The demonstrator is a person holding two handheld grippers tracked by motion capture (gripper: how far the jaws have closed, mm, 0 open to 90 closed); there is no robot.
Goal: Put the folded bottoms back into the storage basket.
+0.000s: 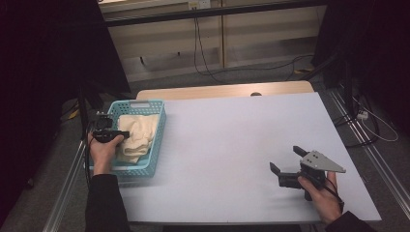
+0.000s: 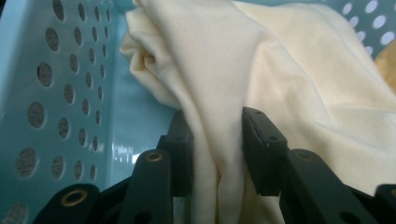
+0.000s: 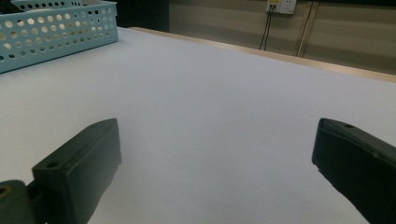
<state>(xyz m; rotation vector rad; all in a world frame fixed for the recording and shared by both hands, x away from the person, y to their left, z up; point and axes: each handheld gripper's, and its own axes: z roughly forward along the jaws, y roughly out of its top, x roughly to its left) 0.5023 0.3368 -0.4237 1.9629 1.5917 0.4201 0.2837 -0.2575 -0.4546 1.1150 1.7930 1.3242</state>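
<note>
A cream cloth point(image 1: 138, 133) lies bunched in a light blue perforated basket point(image 1: 140, 103) at the table's left edge. My left gripper point(image 1: 125, 134) reaches into the basket from the left, over the cloth. In the left gripper view a fold of the cloth point(image 2: 280, 70) runs down between the two black jaws, and my left gripper point(image 2: 217, 126) is shut on that fold beside the basket wall point(image 2: 56, 93). My right gripper point(image 1: 286, 158) rests low over the white table point(image 1: 227, 135) at the front right, open, with nothing between its fingers point(image 3: 217, 135).
The basket point(image 3: 56, 28) stands far off to the left in the right gripper view, across bare white tabletop point(image 3: 210, 84). Behind the table are a wooden strip point(image 1: 222, 90), cables on the floor point(image 1: 251, 70) and dark curtains at both sides.
</note>
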